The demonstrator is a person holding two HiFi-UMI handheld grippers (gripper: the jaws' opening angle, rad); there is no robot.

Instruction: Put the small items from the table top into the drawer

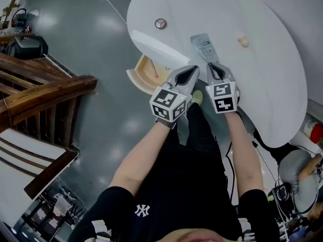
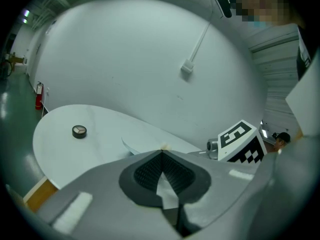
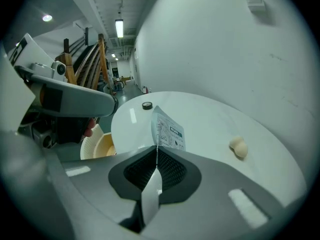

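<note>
Right gripper view shows the packet, a flat, printed, glossy sachet, pinched by one edge between the ribbed black pads of the right gripper. The jaws are closed tight on it, and it stands on edge, rising from their tip. In the head view the packet lies over the white table, with the right gripper at its near end.

Just left of the packet, the left gripper has its jaws pressed together on nothing; its own view shows the left gripper with the pads meeting at the tip. Beyond it, further left of the packet, the drawer stands open at the table's rim, pale wood inside with a curved cream edge.

Right of the packet sits a small, rounded, matt beige lump, well apart from it. Past the packet's far end, to the left, lies a small round dark disc with a metal rim.

The table is smooth, white and round-edged, with bare surface all round the packet. Left of the drawer lies a glossy grey floor, then a dark wooden railing. A white wall rises behind the table.
</note>
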